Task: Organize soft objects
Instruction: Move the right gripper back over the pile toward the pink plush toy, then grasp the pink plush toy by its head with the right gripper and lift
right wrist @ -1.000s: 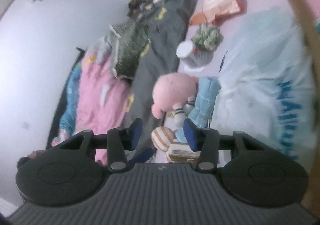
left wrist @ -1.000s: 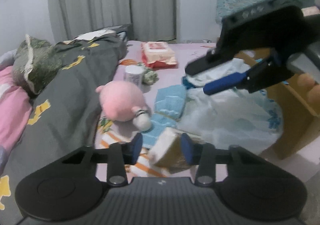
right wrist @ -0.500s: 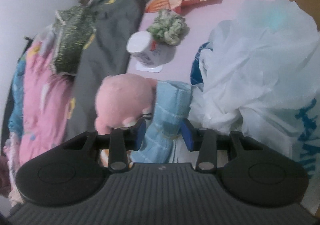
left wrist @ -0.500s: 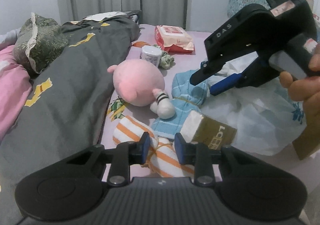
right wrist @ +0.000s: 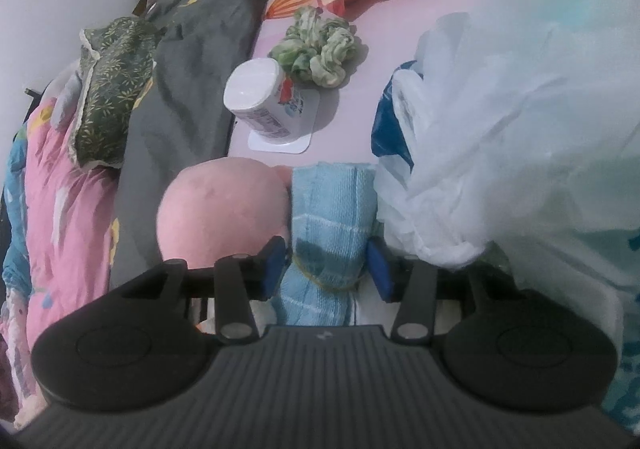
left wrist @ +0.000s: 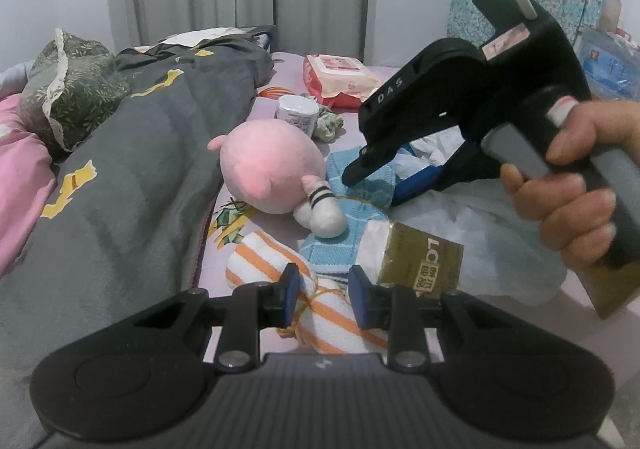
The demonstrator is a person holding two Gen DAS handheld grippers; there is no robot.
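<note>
Little looks sorted yet, judging by how things lie: the soft things are strewn across the bed around the pink plush toy [left wrist: 272, 165], which lies on the sheet against the grey blanket [left wrist: 132, 177]. The blue towel [right wrist: 330, 233], rolled and tied with a band, lies just beside the toy on its far side from the blanket, and the right gripper [right wrist: 327, 268] stands astride it, fingers wide, one pad close to the toy and the other apart from the cloth, not yet closed. The orange striped towel [left wrist: 276, 269], also banded, lies in front of the toy, and the left gripper [left wrist: 322, 300] has it between half-open fingers; whether the pads press it I cannot tell. Only the left view shows the striped towel, the gold packet [left wrist: 420, 261] beside it and the person's hand [left wrist: 568, 185] on the right tool. Only the right view shows the green scrunchie [right wrist: 320, 45] beyond the toy clearly, by the white tub [right wrist: 260, 97].
</note>
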